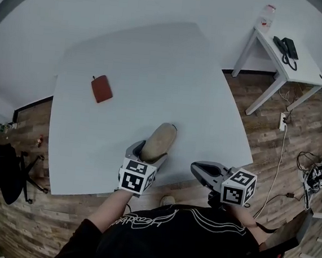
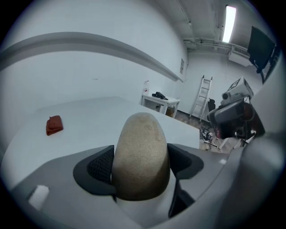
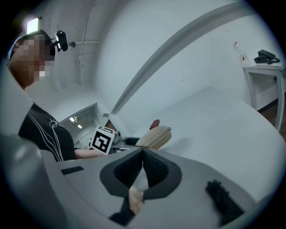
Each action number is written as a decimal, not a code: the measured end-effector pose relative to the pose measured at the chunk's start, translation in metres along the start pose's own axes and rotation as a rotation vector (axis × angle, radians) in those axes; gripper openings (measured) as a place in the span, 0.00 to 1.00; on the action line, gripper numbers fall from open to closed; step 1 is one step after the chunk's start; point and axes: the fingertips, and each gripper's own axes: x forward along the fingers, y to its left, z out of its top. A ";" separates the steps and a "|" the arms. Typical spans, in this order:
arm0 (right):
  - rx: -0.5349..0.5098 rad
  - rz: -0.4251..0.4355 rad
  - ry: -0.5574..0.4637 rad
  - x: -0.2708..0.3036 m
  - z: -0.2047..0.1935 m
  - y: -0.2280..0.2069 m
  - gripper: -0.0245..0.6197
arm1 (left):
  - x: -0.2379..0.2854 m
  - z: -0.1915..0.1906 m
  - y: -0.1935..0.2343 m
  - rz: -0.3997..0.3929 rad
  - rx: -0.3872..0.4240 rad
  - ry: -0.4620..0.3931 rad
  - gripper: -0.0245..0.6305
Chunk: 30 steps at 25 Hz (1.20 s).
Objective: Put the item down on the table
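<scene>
A tan, oblong item [image 1: 160, 141] with a rough, sandy surface is clamped between the pads [image 2: 100, 165] of my left gripper [image 1: 149, 153]. Seen from the left gripper view, the item [image 2: 140, 152] fills the gap between the jaws and points away from me. It hangs over the near edge of the white table [image 1: 156, 57]; whether it touches the top I cannot tell. My right gripper [image 1: 195, 168] hovers at the table's near edge to the right, its jaws shut with nothing between them [image 3: 143, 154]. From there the item [image 3: 154, 137] shows to the left.
A small red cloth [image 1: 101, 88] lies on the table's far left part. A white side table [image 1: 302, 70] with a black phone [image 1: 286, 50] and a bottle [image 1: 266, 16] stands at the right. A dark chair [image 1: 4, 173] sits at the left. Cables lie on the wooden floor.
</scene>
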 end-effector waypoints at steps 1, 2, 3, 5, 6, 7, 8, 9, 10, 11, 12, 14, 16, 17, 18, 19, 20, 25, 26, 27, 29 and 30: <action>0.008 -0.008 0.003 0.000 0.000 -0.004 0.05 | 0.010 -0.006 0.004 0.005 0.008 0.016 0.62; 0.017 -0.016 0.005 0.000 0.000 -0.008 0.05 | 0.019 -0.011 0.007 0.011 0.018 0.034 0.62; 0.024 -0.024 0.007 0.000 0.000 -0.012 0.05 | 0.027 -0.018 0.010 0.019 0.032 0.053 0.62; 0.034 -0.036 0.009 0.000 0.000 -0.017 0.05 | 0.041 -0.030 0.016 0.037 0.060 0.090 0.62; 0.037 -0.041 0.009 0.000 0.000 -0.019 0.05 | 0.045 -0.035 0.019 0.043 0.071 0.104 0.62; 0.040 -0.046 0.009 0.000 -0.001 -0.021 0.05 | 0.049 -0.038 0.021 0.049 0.076 0.113 0.62; 0.044 -0.051 0.009 0.001 -0.001 -0.023 0.05 | 0.052 -0.041 0.023 0.054 0.079 0.120 0.62; 0.048 -0.055 0.008 0.001 -0.001 -0.024 0.05 | 0.053 -0.043 0.024 0.059 0.080 0.123 0.62; 0.053 -0.059 0.006 0.001 -0.002 -0.026 0.05 | 0.055 -0.044 0.025 0.063 0.085 0.122 0.62; 0.057 -0.061 0.005 0.001 -0.002 -0.026 0.05 | 0.055 -0.044 0.026 0.068 0.094 0.119 0.62; 0.060 -0.061 0.004 0.001 -0.002 -0.027 0.05 | 0.056 -0.043 0.026 0.074 0.107 0.116 0.62; 0.062 -0.061 0.004 0.001 -0.003 -0.028 0.05 | 0.058 -0.043 0.025 0.086 0.134 0.106 0.62; 0.059 -0.060 0.007 0.001 -0.002 -0.028 0.05 | 0.060 -0.044 0.024 0.097 0.155 0.098 0.63; 0.057 -0.059 0.007 0.000 -0.002 -0.027 0.05 | 0.060 -0.044 0.023 0.101 0.161 0.095 0.63; 0.055 -0.057 0.008 0.000 -0.002 -0.027 0.05 | 0.061 -0.044 0.023 0.101 0.164 0.093 0.63; 0.054 -0.054 0.011 0.000 -0.002 -0.026 0.05 | 0.061 -0.045 0.022 0.097 0.165 0.091 0.63; 0.051 -0.050 0.014 -0.001 -0.003 -0.025 0.05 | 0.061 -0.045 0.020 0.088 0.164 0.089 0.63; 0.025 -0.044 0.022 -0.005 -0.004 -0.017 0.05 | 0.049 -0.042 0.013 0.057 0.131 0.068 0.69; 0.021 -0.044 0.021 -0.007 -0.005 -0.015 0.05 | 0.044 -0.041 0.013 0.063 0.122 0.060 0.70; 0.017 -0.041 0.019 -0.008 -0.006 -0.012 0.05 | 0.038 -0.039 0.013 0.071 0.113 0.050 0.70; 0.005 -0.028 0.019 -0.013 -0.010 -0.005 0.05 | 0.024 -0.034 0.012 0.083 0.084 0.023 0.70; -0.004 -0.020 0.020 -0.015 -0.012 -0.001 0.05 | 0.014 -0.030 0.008 0.077 0.062 0.004 0.69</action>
